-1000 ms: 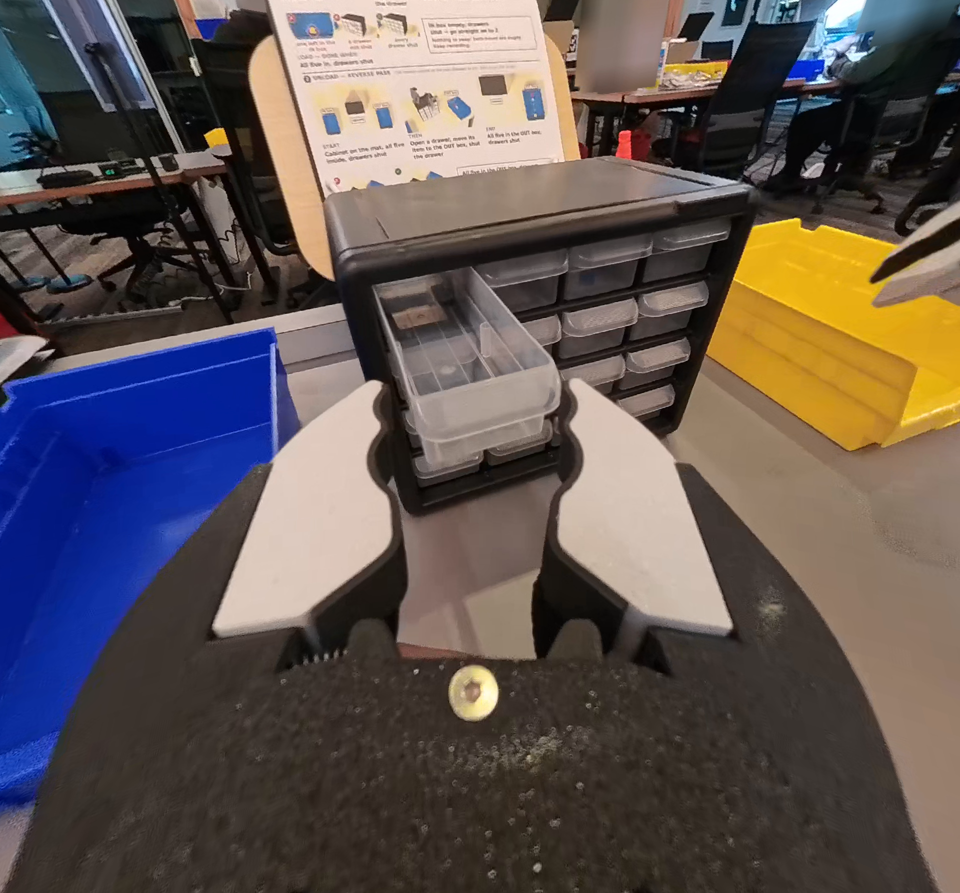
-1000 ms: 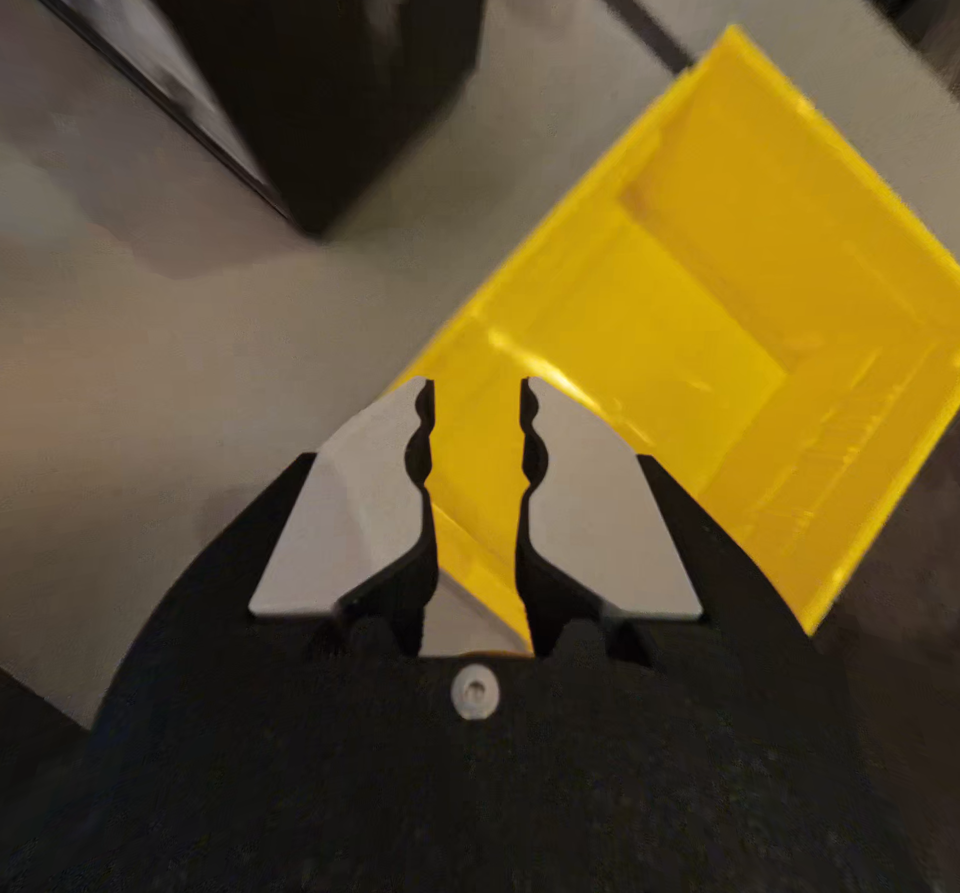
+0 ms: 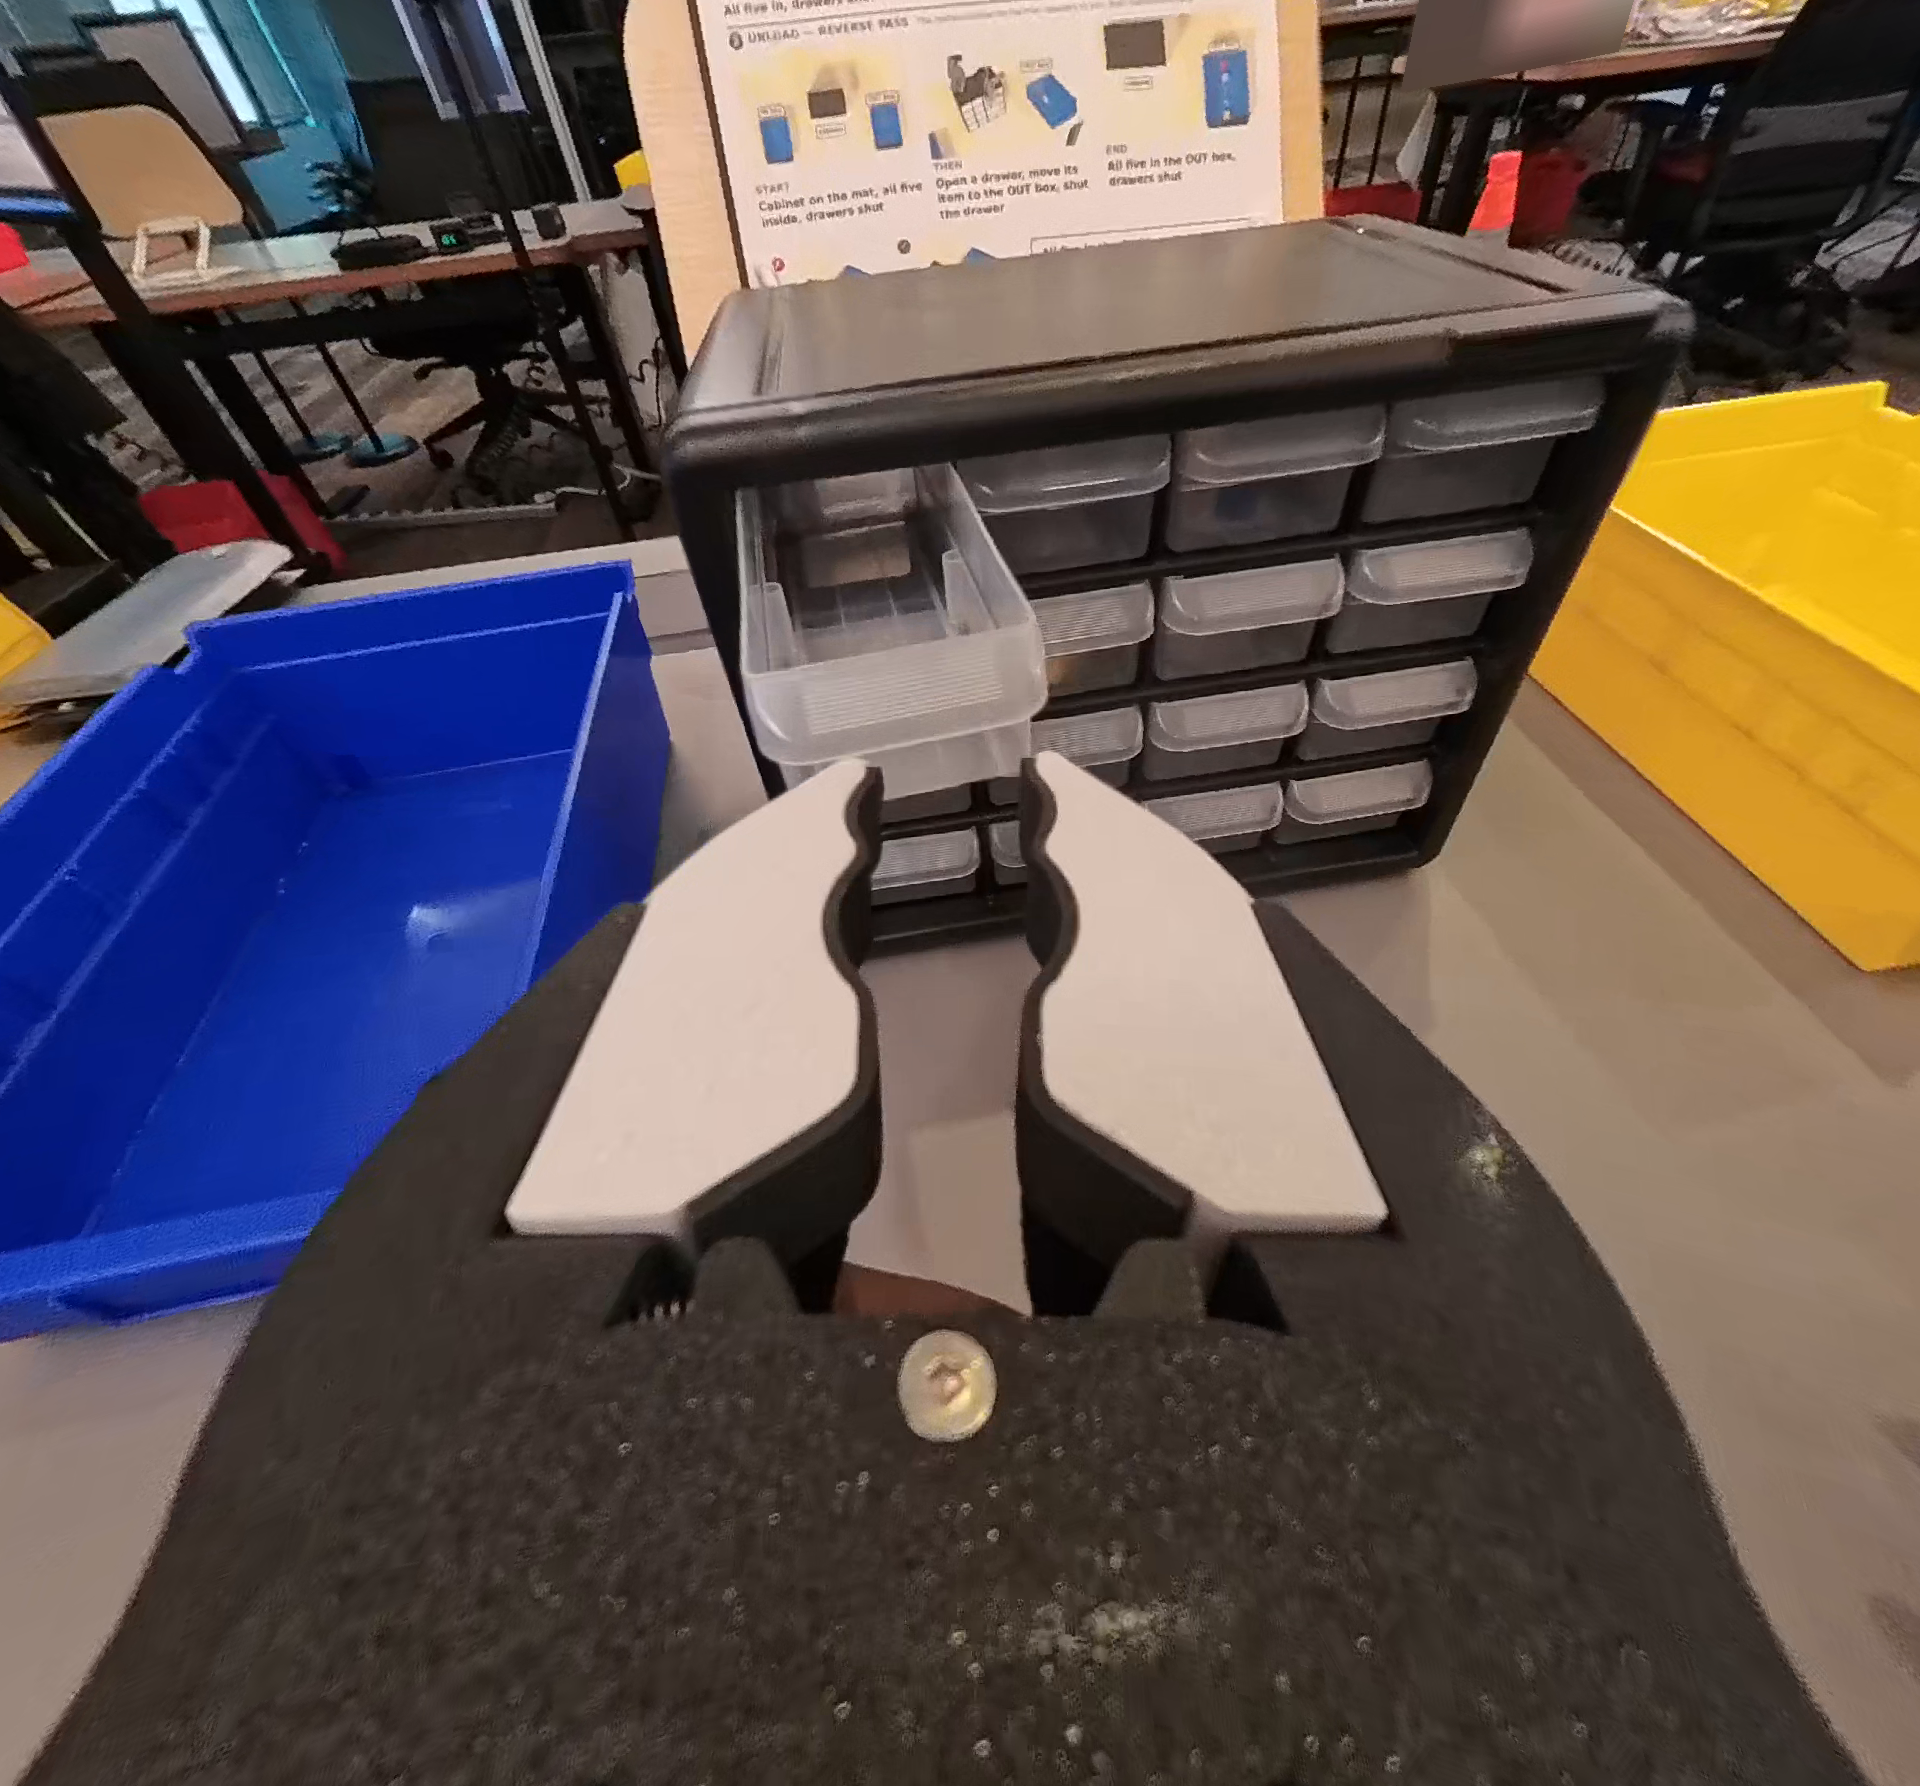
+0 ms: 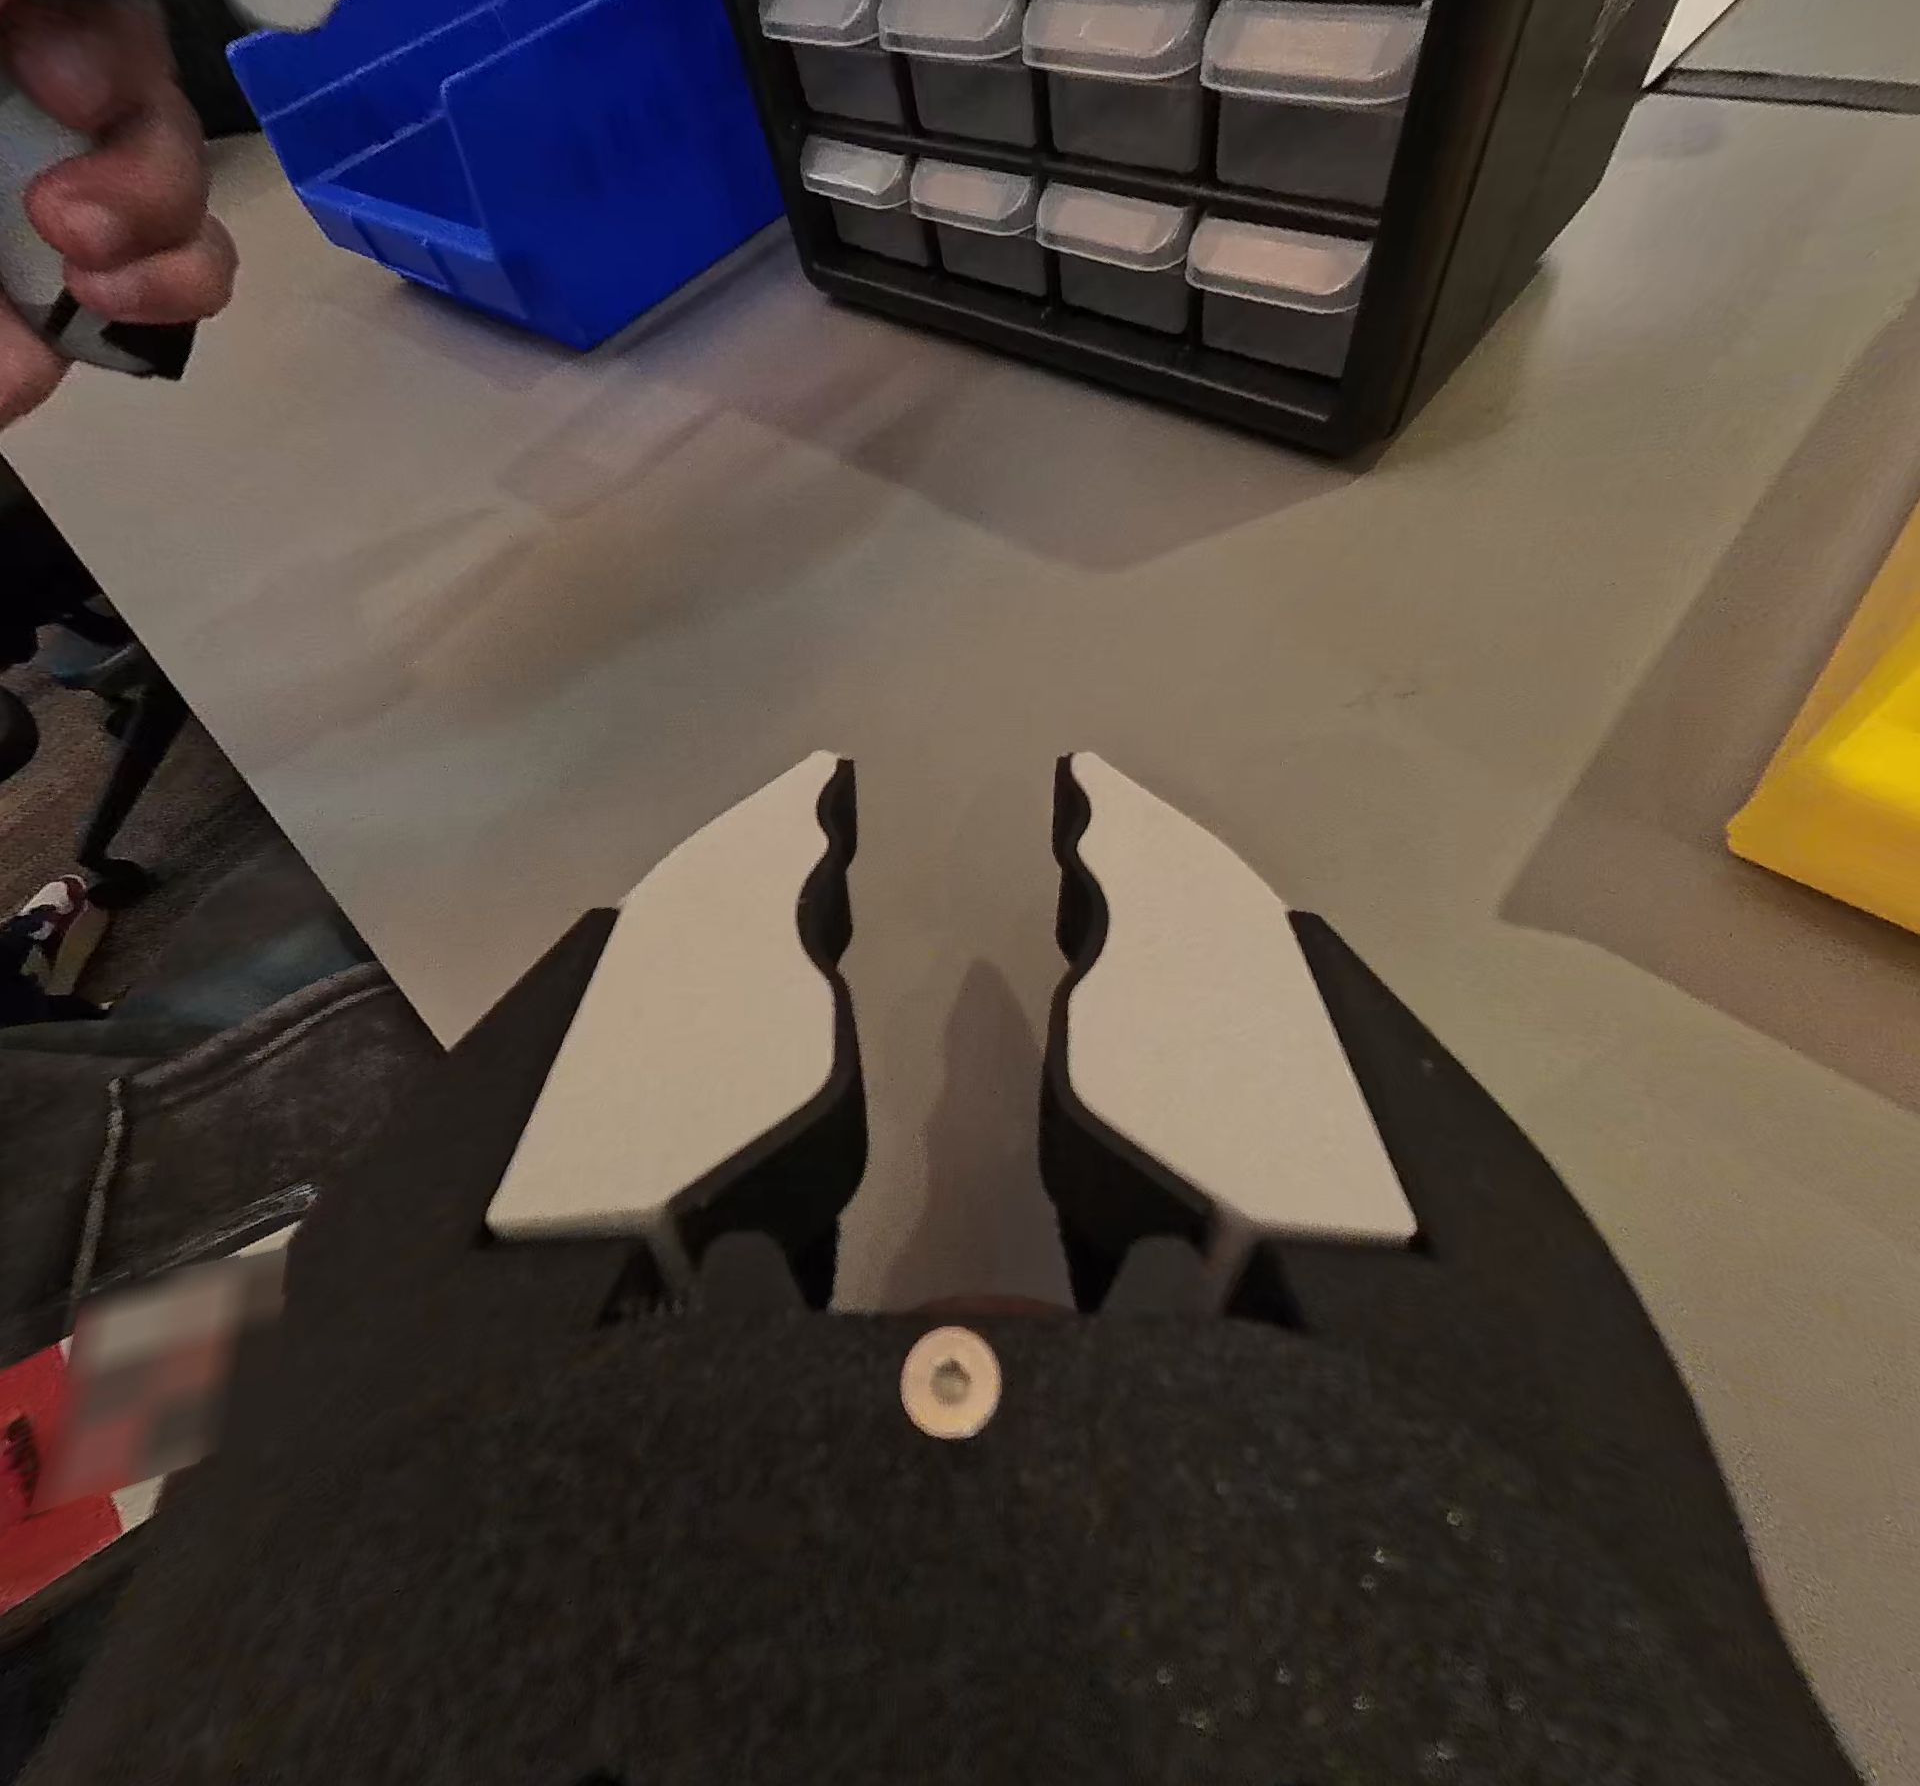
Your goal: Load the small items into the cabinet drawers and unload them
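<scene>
In the left wrist view the left gripper [image 3: 951,780] sits low in the centre of the frame, its fingers [image 3: 727,988] parted with a narrow gap and grasping nothing. Just past the tips stands the black cabinet [image 3: 1143,354], filling the middle of the frame on the grey table [image 3: 1558,1061]. Its top-left drawer [image 3: 888,635] is pulled out (a dark flat item lies at its back, too blurred to identify), while the other clear drawers are pushed in. A blue bin [image 3: 312,863] lies at the left edge of the frame, beside the cabinet, and a yellow bin [image 3: 1766,645] at the right edge.

In the right wrist view the right gripper [image 4: 956,770] hangs over bare table, fingers released and empty, well apart from the cabinet at the top of the frame. A person's hand [image 4: 94,136] shows in the upper left corner.
</scene>
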Demonstrator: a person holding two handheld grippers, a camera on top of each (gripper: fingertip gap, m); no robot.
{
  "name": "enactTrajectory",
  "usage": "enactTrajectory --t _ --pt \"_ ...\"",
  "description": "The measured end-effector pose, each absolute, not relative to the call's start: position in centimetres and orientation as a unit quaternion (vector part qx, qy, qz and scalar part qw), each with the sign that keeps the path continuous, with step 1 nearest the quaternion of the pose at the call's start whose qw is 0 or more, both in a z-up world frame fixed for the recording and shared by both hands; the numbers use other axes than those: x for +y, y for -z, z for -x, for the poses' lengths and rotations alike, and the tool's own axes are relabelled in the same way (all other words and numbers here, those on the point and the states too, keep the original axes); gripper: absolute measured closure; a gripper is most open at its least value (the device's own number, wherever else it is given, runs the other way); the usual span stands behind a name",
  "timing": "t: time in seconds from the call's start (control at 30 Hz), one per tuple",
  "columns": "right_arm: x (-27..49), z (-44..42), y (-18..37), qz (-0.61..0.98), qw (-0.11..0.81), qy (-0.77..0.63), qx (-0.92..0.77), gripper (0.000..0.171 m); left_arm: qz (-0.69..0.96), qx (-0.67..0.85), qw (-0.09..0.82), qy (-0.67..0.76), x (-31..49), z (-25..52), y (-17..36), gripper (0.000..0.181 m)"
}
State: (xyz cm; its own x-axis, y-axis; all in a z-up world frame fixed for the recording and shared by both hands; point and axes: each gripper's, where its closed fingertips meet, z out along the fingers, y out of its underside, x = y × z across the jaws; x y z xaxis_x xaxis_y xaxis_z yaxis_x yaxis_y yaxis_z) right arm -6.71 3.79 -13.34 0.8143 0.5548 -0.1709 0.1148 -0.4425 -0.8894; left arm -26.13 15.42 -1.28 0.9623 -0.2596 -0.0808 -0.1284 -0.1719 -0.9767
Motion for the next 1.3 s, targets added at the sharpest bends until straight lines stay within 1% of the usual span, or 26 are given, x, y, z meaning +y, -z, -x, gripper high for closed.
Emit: enactTrajectory --t 0.43,0.7,1.1,1.3 --pt "3.4 6.2 13.4 0.821 0.482 -0.226 -0.206 0.136 0.770 0.102 0.628 0.042 20.4 26.4 0.8 0.156" --pt "3.4 6.3 13.7 0.823 0.477 -0.227 -0.209 0.136 0.774 0.103 0.624 0.034 23.2 26.5 1.2 0.153" --pt "3.3 6.3 14.1 0.826 0.469 -0.231 -0.210 0.137 0.774 0.113 0.622 0.031 24.9 25.9 2.0 0.148" --pt "3.4 6.2 14.2 0.827 0.467 -0.231 -0.210 0.137 0.760 0.125 0.637 0.029 25.3 26.1 1.9 0.145"
